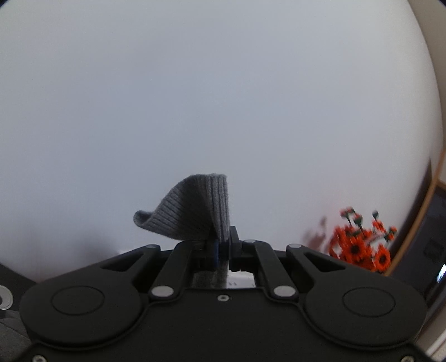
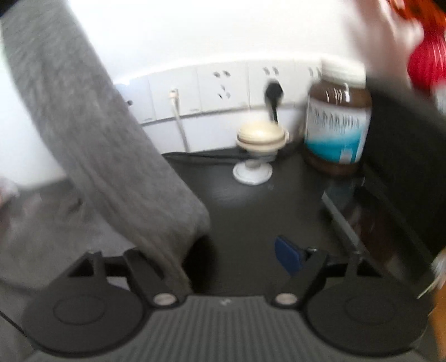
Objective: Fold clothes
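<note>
Knitwear is what my left gripper (image 1: 221,247) pinches, a grey ribbed sweater (image 1: 195,214) cuff standing above its fingertips, while my right gripper (image 2: 239,259) hangs spread beside the dangling cloth, which I should clamp low and pull taut.

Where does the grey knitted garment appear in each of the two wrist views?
Left wrist view: grey knitted garment at lower centre, its ribbed edge clamped in the shut left gripper.
Right wrist view: it hangs down the left side, covering one finger of the open right gripper.
Shared landmark: probably the orange flowers, top right corner there.
</note>
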A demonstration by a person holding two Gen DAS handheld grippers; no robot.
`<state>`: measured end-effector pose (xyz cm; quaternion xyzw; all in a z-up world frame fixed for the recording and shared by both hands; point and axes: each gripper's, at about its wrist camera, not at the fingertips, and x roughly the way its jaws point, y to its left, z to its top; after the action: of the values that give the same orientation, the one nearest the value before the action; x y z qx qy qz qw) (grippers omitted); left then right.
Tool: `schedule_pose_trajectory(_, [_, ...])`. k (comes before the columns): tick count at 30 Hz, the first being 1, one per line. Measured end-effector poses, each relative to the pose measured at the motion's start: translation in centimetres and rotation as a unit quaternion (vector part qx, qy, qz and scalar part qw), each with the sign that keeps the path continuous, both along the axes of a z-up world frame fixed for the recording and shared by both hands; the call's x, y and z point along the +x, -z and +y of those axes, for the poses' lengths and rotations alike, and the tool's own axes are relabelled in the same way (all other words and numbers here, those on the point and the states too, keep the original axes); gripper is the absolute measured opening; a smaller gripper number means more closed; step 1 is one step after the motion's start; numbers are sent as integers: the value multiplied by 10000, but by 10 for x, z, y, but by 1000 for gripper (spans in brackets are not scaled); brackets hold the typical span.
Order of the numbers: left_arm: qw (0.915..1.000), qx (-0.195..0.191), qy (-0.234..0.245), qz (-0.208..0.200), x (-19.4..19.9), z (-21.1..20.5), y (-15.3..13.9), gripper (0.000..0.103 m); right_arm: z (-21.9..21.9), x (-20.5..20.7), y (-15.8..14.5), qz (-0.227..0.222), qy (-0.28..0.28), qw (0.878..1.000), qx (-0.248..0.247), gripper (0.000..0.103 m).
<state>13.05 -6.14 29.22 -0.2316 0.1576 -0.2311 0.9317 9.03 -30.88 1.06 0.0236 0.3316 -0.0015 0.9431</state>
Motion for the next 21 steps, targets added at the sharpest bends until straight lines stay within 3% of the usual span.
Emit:
schedule_pose_trajectory(3, [9991, -272, 53, 317, 17, 4, 1, 5, 1, 0, 0, -63, 132, 9999, 49, 78])
schedule_pose_trajectory(7, [9986, -366, 286, 265, 23, -13, -10, 5, 11, 2, -12, -75, 166, 9998, 122, 78])
schedule_pose_trajectory(10, [9978, -403, 519, 69, 19, -28, -21, 5, 33, -2, -23, -603, -326, 9949, -746, 79])
schedule_pose_trajectory(12, [9967, -404, 697, -37, 15, -39, -28, 5, 40, 3, -26, -669, -264, 9918, -1060, 80])
schedule_pose_trajectory(17, [9883, -344, 1480, -142, 8, -71, -38, 5, 40, 27, -23, -570, 649, 9939, -679, 80])
schedule_pose_trajectory(21, [9759, -129, 2151, -351, -1, -89, -44, 5, 52, 45, -10, -386, 44, 9973, -624, 79])
